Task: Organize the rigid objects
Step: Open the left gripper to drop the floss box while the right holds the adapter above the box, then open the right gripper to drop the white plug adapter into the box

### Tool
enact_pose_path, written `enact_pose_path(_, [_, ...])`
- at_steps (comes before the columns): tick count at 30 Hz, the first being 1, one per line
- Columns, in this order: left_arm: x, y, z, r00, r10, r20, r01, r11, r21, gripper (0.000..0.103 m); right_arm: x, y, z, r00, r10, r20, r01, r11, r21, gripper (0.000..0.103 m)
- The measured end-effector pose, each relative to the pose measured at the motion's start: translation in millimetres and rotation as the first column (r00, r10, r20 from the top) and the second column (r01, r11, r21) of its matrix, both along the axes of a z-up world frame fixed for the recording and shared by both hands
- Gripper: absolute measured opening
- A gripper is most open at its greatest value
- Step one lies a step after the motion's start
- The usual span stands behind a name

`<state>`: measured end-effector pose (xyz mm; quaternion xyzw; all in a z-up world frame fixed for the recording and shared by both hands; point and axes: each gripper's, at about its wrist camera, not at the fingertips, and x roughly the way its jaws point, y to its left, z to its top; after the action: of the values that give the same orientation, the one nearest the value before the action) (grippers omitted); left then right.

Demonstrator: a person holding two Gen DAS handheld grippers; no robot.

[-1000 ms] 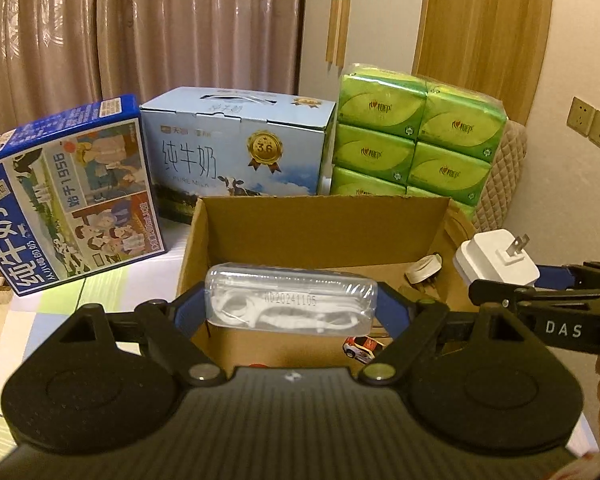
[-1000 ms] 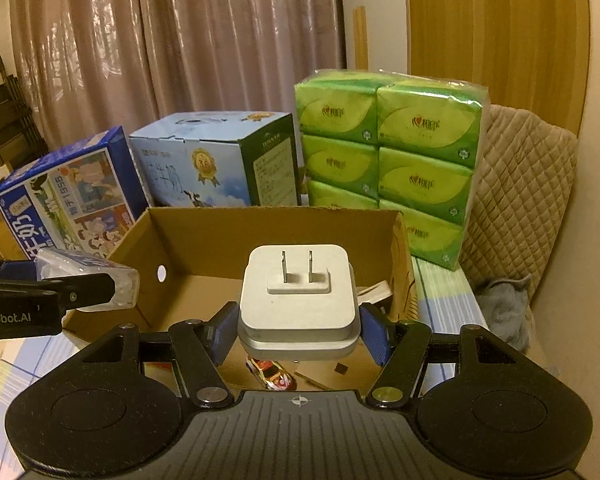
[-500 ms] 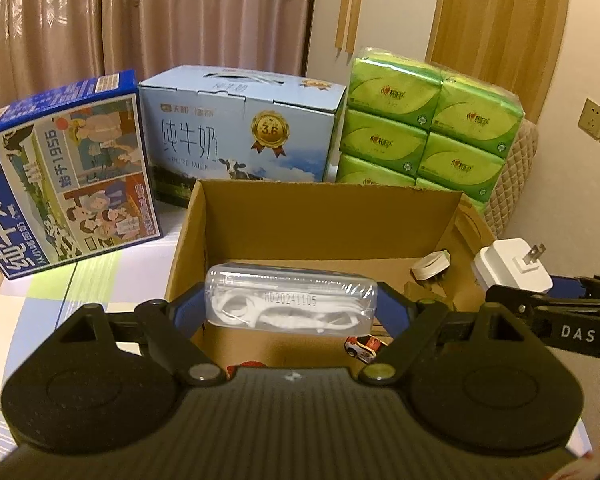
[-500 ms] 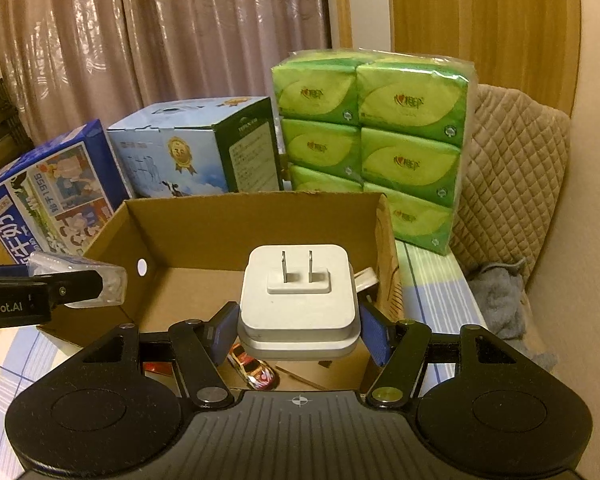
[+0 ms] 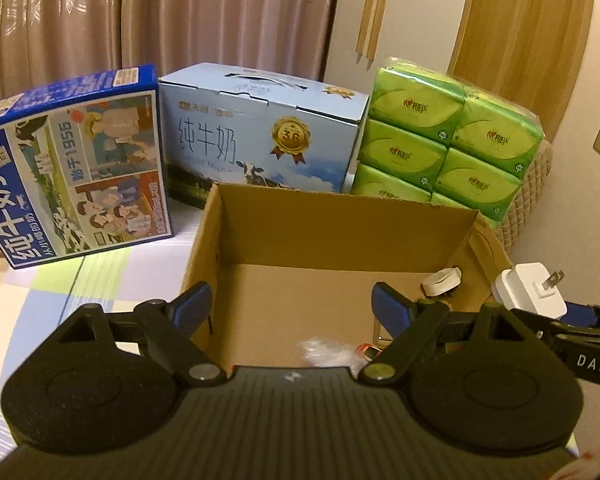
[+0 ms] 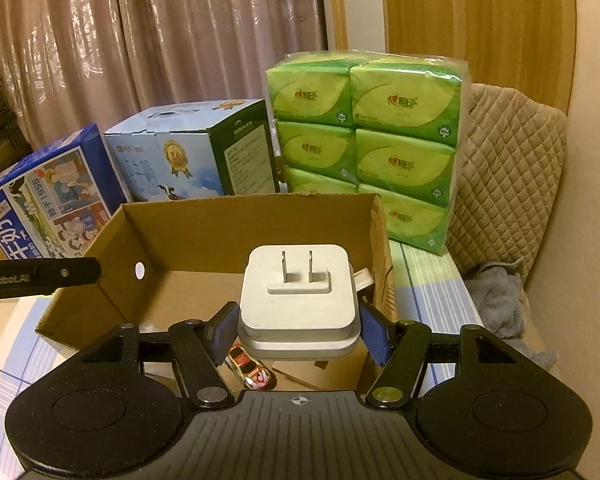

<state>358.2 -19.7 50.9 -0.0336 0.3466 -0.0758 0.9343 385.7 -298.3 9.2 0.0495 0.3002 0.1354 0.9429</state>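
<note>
An open cardboard box stands in front of both grippers. My left gripper is open and empty above the box's near left part. A blurred clear packet is below it inside the box, beside a small toy car. My right gripper is shut on a white plug adapter, prongs facing forward, over the box's near right side. The adapter also shows in the left wrist view. A white round item lies in the box's far right corner.
Behind the box stand a dark blue milk carton, a light blue milk carton and a pack of green tissue packets. A quilted beige cushion and a grey cloth lie at the right.
My left gripper has opened and let go of the clear packet, which has dropped into the box. Both grippers have moved slightly forward over the box; the right still holds the adapter.
</note>
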Motion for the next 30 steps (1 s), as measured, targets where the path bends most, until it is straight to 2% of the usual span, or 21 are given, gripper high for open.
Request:
enact_pose_path(21, [-9.5,-1.9,2.7,0.999,-0.034,0.004,0.034,0.999,0.014,0.084,-0.4,5.4,-0.7,1.000,0.009,-0.011,-0.009,1.000,0.012,0.061])
enact_pose_path(26, [-10.9,0.5,2.2,1.000,-0.031,0.004,0.031,1.000,0.007,0.084,3.9,2.1,-3.1,1.000,0.006,-0.023,-0.005,0.998,0.055,0.061])
enact_pose_path(28, [-12.2,1.3,2.9,1.000,-0.030,0.006,0.030,1.000,0.004,0.084,8.4,-0.7,-4.5,0.999,0.020,-0.025,-0.018,0.995,0.103,0.061])
enact_pose_path(29, [-13.0,1.7,3.4,0.999,-0.031,0.008,0.031,1.000,0.004,0.084,10.2,-2.3,-4.8,0.999,0.025,-0.024,-0.022,0.992,0.122,0.065])
enact_pose_path(30, [-14.0,2.0,3.7,0.999,-0.033,0.011,0.033,0.999,0.003,0.084,10.8,-4.0,-4.9,1.000,0.023,-0.020,-0.020,0.990,0.138,0.076])
